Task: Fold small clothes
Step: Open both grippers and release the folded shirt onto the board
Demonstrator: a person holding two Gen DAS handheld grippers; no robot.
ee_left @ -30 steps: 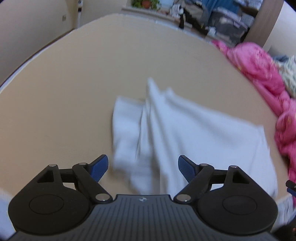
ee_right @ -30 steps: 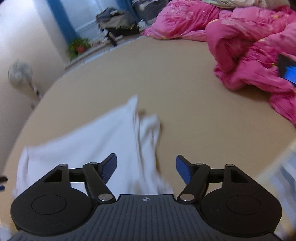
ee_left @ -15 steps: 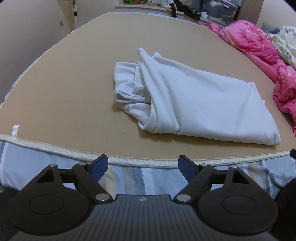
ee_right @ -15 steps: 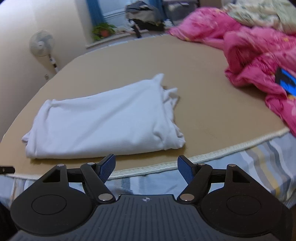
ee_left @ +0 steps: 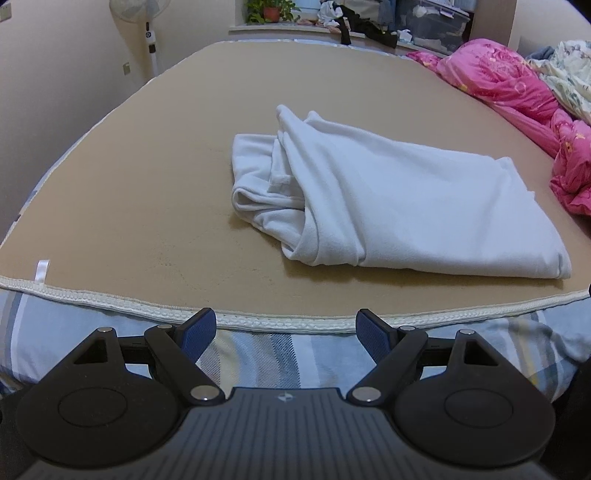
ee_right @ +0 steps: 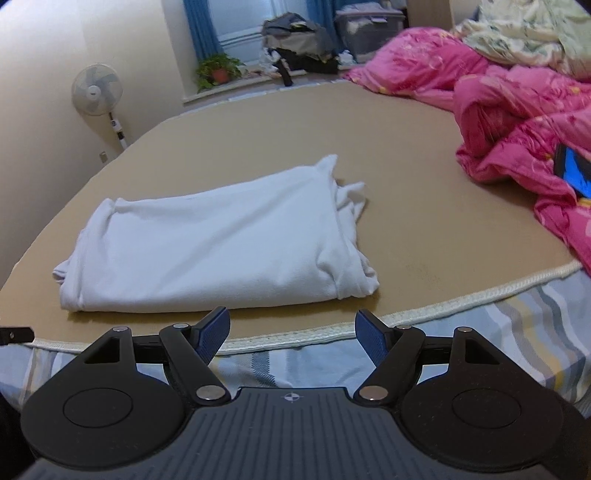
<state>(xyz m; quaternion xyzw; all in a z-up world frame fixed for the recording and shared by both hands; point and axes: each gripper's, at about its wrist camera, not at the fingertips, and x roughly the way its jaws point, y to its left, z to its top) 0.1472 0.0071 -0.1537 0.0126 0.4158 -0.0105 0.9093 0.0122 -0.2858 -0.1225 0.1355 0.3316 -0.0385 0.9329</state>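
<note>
Both grippers have pulled back off the white garment [ee_left: 388, 206] (folded, lying on the tan mat [ee_left: 147, 184]). Left gripper [ee_left: 286, 334] and right gripper [ee_right: 291, 332] gape wide, empty. Only the right view shows a blue-screened phone [ee_right: 574, 173] on the pink quilt [ee_right: 517, 122].

One white garment [ee_left: 388, 206], one tan mat [ee_left: 147, 192], one pink quilt [ee_right: 517, 122], one fan [ee_right: 96, 89], one potted plant [ee_right: 218, 70].

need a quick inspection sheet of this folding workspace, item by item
surface: tan mat with white trim, over a striped sheet.
job's things: white garment, folded, lying flat near the mat's front edge.
clutter: pink quilt heaped at the mat's side, a dark device with a blue screen on it.
grippers: left claw and right claw open, empty, short of the garment.
cables: nothing seen.
surroundings: standing fan, potted plant, storage bin.
</note>
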